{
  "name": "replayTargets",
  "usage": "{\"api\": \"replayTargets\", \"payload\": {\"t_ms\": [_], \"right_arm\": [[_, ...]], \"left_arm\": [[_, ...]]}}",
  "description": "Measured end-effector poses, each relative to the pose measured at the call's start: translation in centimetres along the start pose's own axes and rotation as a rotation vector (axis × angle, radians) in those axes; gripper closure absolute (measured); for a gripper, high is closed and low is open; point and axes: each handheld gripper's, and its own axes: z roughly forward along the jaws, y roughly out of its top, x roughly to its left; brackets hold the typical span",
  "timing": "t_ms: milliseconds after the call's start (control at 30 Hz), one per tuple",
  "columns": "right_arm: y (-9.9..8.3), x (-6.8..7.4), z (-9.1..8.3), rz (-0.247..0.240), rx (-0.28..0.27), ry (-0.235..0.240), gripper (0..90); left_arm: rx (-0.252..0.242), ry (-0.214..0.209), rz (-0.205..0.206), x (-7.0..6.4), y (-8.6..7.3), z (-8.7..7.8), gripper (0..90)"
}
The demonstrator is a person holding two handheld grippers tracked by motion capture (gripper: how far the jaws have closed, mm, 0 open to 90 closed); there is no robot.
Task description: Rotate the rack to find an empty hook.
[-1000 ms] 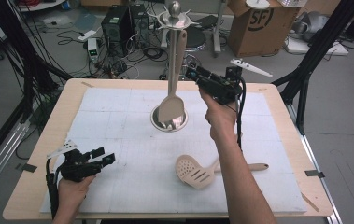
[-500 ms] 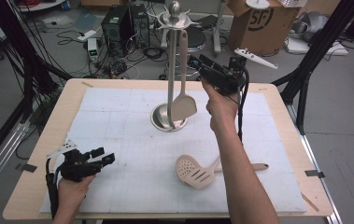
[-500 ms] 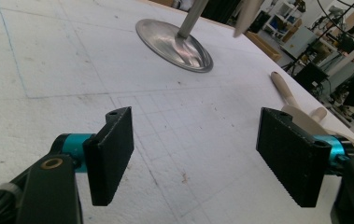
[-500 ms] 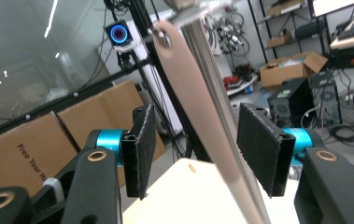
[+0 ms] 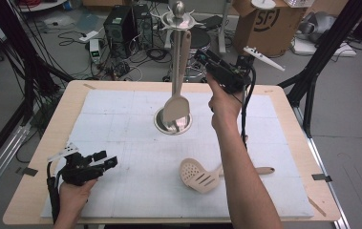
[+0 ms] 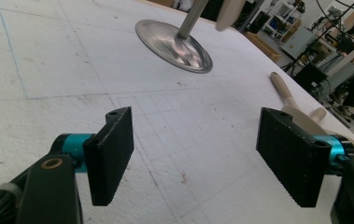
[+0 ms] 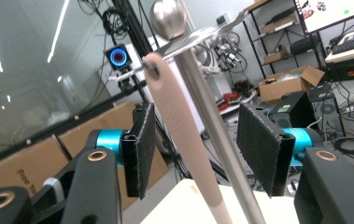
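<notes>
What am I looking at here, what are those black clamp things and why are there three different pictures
A person sits at a table holding a hand-operated two-jaw clamp in each hand. One picture comes from a fixed camera overhead; the other two come from small cameras riding on each clamp, looking along its black jaws. The left gripper rests low near the table's front edge, jaws open and empty. The right gripper is raised beside a metal utensil stand, where a beige spatula hangs from a hook. Its jaws sit open on either side of the spatula's handle, not pinching it. On the table lie two more beige utensils, a slotted turner and a skimmer.
</notes>
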Motion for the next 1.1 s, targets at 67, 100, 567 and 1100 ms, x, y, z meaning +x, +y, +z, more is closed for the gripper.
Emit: {"api": "replayTargets", "payload": {"t_ms": [67,100,567,1100], "right_arm": [[0.3,-0.2,0.2,0.015,-0.005,-0.001,46.9],[0.4,-0.2,0.4,0.013,-0.010,0.001,48.6],[1.6,0.5,2.2,-0.018,-0.017,0.021,74.7],[2.2,0.1,3.1,0.013,-0.040,0.007,89.3]], "left_arm": [[0.000,0.000,-0.001,0.0,0.0,0.0,28.1],[0.000,0.000,-0.001,0.0,0.0,0.0,28.2],[-0.002,-0.001,-0.004,0.1,0.0,-0.1,28.1],[-0.001,-0.008,-0.004,-0.1,0.0,0.2,28.1]]}}
